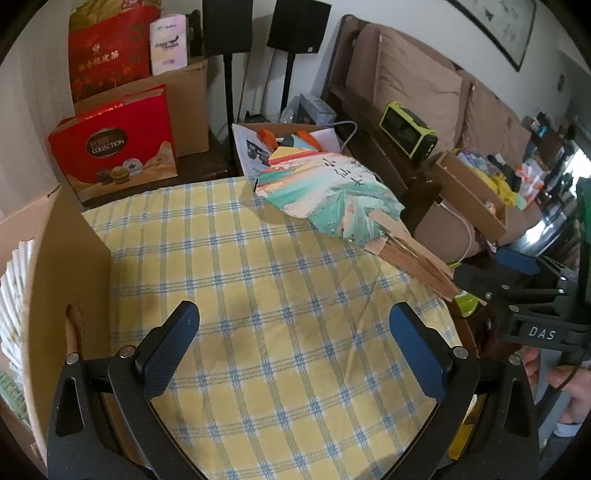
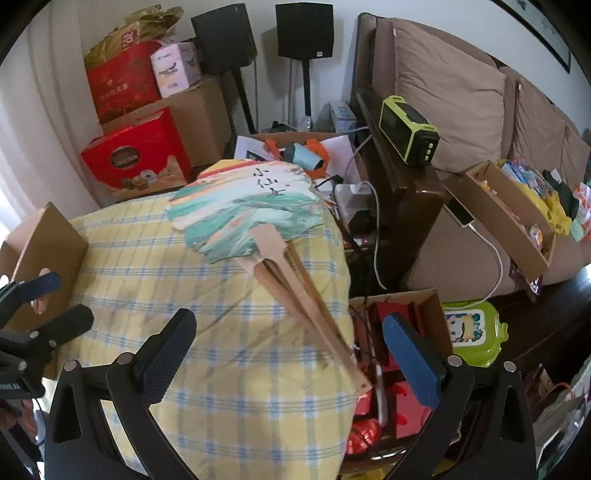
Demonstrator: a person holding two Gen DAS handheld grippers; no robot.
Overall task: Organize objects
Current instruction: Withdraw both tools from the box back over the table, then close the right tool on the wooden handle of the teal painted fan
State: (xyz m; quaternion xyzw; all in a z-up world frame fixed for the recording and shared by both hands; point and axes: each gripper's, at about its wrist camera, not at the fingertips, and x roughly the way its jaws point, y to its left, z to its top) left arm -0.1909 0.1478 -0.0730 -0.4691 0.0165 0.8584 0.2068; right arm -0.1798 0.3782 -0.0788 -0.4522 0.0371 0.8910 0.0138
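A painted folding fan point(image 1: 332, 192) in teal, orange and cream with black characters lies half open at the far right of the checked tablecloth point(image 1: 258, 332). Its wooden ribs point(image 2: 306, 306) run toward the table's right edge. My right gripper point(image 2: 290, 321) is open just above the rib ends, touching nothing, and it also shows at the right of the left wrist view as the right gripper point(image 1: 495, 271). My left gripper point(image 1: 294, 309) hangs open over bare cloth, empty. An open cardboard box point(image 1: 66, 258) at the table's left holds a white folded fan point(image 1: 14, 295).
Red gift boxes point(image 1: 114, 147) and stacked cartons stand behind the table beside two speakers point(image 2: 304, 29). To the right are a sofa arm with a green radio point(image 2: 408, 129), cables, a floor carton of red items point(image 2: 391, 332) and a green lunch box point(image 2: 469, 332).
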